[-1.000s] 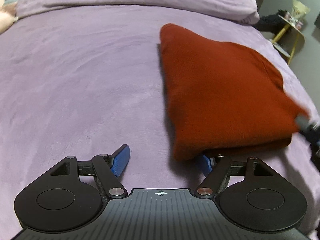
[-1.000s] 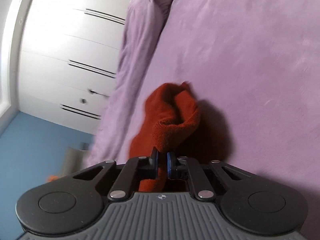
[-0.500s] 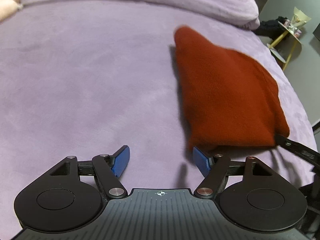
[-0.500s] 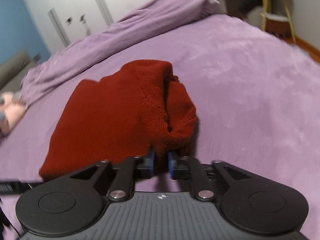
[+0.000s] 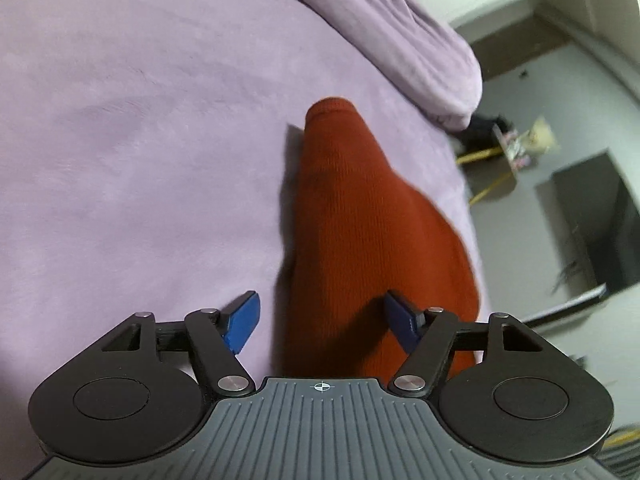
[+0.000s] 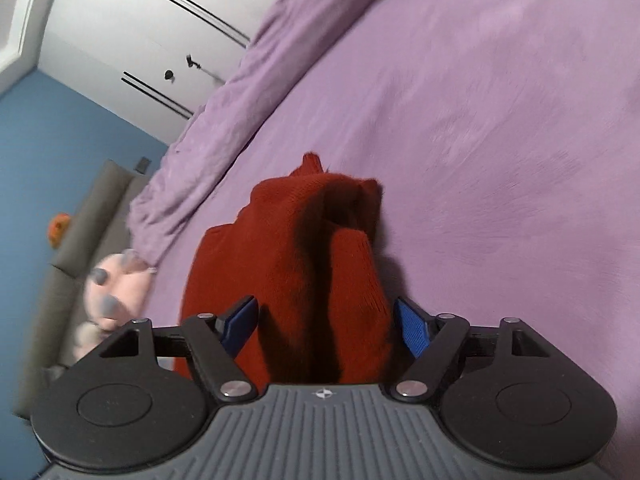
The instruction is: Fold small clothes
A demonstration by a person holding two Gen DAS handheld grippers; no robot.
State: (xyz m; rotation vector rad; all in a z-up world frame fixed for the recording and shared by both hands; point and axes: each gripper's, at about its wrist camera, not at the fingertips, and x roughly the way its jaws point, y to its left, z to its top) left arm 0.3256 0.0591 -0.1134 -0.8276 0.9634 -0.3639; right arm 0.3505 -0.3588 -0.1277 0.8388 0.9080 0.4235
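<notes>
While both grippers' jaws stood released, the rust-red garment point(image 5: 360, 220) lay between each pair. Purple bed point(image 6: 500, 100); white wardrobe point(image 6: 120, 20) beyond.

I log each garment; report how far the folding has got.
Done: the red garment lies doubled over on the purple bedspread. In hand: nothing; left gripper and right gripper straddle it, jaws open. Left: its bunched end probably needs tidying.
</notes>
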